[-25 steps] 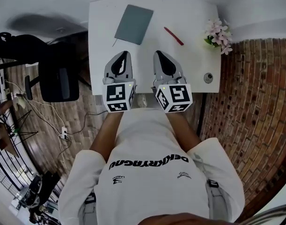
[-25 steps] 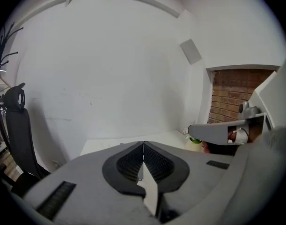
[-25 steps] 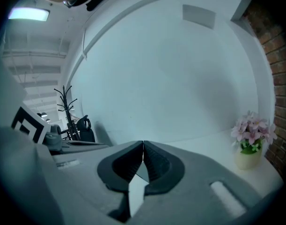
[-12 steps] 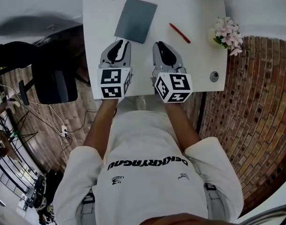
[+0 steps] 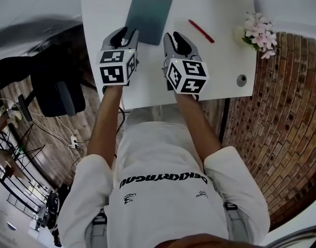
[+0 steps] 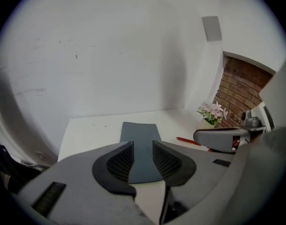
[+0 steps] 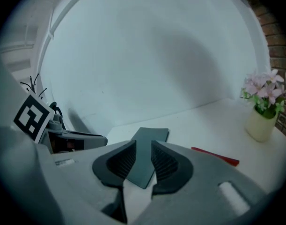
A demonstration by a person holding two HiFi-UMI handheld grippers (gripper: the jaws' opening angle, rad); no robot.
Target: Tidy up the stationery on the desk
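The left tool (image 5: 124, 34) is released. Its jaws have just been opening and stand wide apart with nothing pinched between them. It hangs over the near left corner of the grey-green notebook (image 5: 150, 14), whose cover shows through the gap in the left gripper view. Whether it touches the cover I cannot tell. The right tool (image 5: 176, 37) sits beside it, just off the notebook's near right corner. Its jaws have likewise just been opening and are parted and empty. The notebook lies flat toward the far edge of the white tabletop (image 5: 220, 61). A red pen (image 5: 201, 31) lies to the notebook's right, apart from it. Beyond the pen, a small pot of pink flowers (image 5: 258, 31) stands at the tabletop's right edge.
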